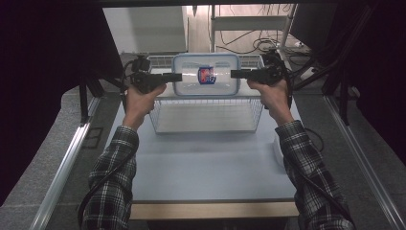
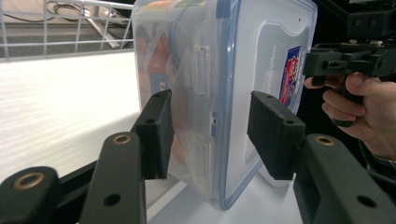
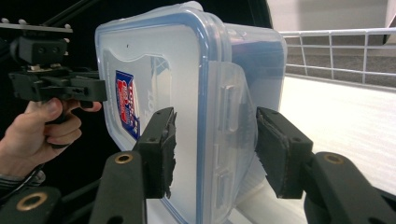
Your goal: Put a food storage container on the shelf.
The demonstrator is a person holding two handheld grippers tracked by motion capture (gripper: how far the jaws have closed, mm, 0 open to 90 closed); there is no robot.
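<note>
A clear plastic container point(image 1: 206, 74) with a blue-rimmed lid and a red and blue label point(image 1: 206, 75) stands on edge over the back of a white wire basket point(image 1: 206, 130), its lid facing the person. My left gripper point(image 1: 177, 76) clamps its left side and my right gripper point(image 1: 235, 74) its right side. In the left gripper view the container point(image 2: 205, 70) sits between the jaws of my left gripper point(image 2: 210, 135), one pad on the body, the other on the lid. In the right gripper view my right gripper point(image 3: 215, 149) grips the container point(image 3: 187, 70) over its side latch.
The wire basket rests on a pale table point(image 1: 206, 163) whose wooden front edge point(image 1: 210, 210) is near the person. Metal rails point(image 1: 62, 167) run along both sides, with dark curtains beyond. Cables and a shelf frame point(image 1: 249, 28) lie behind the basket.
</note>
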